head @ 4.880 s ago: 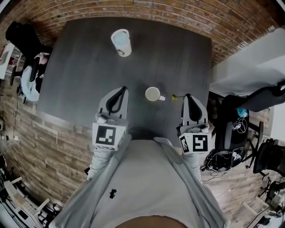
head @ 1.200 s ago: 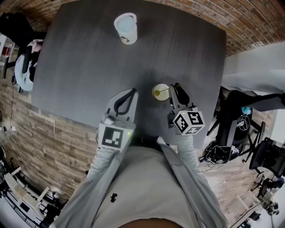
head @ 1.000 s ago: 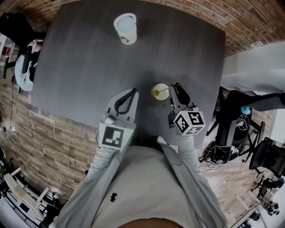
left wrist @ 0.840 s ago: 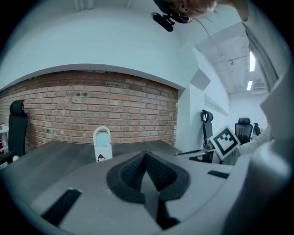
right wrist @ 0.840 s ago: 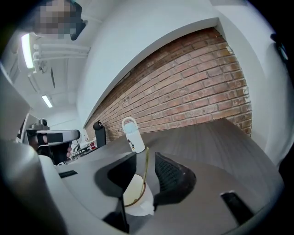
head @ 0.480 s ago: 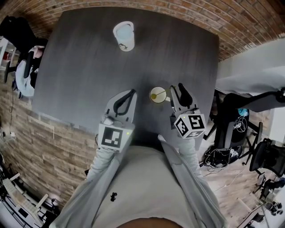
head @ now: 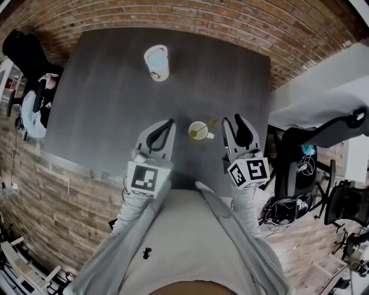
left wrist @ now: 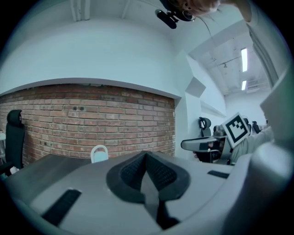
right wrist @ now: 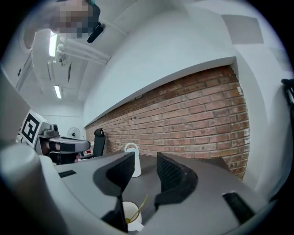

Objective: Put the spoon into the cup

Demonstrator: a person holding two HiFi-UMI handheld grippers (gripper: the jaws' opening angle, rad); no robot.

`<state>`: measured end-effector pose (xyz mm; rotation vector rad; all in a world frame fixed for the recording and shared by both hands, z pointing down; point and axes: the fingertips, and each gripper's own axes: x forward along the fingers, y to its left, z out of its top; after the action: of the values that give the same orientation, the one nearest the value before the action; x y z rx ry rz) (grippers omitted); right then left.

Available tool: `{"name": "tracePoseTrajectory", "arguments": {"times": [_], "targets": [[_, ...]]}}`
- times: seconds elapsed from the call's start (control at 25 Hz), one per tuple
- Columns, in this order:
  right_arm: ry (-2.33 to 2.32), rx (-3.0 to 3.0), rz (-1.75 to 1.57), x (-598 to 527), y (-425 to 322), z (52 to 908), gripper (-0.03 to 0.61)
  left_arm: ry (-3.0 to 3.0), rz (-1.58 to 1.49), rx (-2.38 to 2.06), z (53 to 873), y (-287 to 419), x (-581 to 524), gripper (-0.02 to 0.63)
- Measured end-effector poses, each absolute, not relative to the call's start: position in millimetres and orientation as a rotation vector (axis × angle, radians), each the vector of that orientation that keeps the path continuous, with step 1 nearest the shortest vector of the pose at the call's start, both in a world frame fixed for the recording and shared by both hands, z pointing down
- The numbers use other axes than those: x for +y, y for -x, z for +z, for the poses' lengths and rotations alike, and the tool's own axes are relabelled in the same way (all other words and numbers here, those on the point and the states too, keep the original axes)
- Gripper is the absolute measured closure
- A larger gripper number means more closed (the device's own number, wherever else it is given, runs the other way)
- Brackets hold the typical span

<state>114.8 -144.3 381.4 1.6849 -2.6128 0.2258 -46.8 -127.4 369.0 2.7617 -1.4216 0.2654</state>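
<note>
On table (head: pixel 115 86), spoon (head: pixel 206 127) inside cup (head: pixel 192 136); right gripper (head: pixel 232 118) newly released, empty; left gripper (head: pixel 170 121) clenched.

Even, moderate indoor light coming from ceiling strip lights (left wrist: pixel 244 59), glaring white. Fisheye bending brick wall (head: pixel 190 14) at edges; black vignette ringing every view. Nearest foreground going soft in both gripper views. Dark table (head: pixel 104 98) showing only faint shadows.

Head view looks steeply down on the tabletop (head: pixel 104 98); the 2 gripper views look level across it; head and right gripper view share the cup (head: pixel 198 130).
</note>
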Motion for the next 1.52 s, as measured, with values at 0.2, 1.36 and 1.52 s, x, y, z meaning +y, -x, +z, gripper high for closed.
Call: {"name": "tracePoseTrajectory", "arguments": {"times": [0.2,1.36,1.52], "targets": [[-1.700,-2.628,0.128,-134,-122,354,0.437,-2.784,0.244,-1.443,357,48,-128,0.594],[-1.750,-2.628,-0.010,-83,-143,321,0.561,-2.806,0.249,-1.436,347,43,-124,0.594],[-1.730,-2.620,-0.008,-82,-143,326,0.561,-2.797,0.253,-1.443,349,41,-123,0.594]]}}
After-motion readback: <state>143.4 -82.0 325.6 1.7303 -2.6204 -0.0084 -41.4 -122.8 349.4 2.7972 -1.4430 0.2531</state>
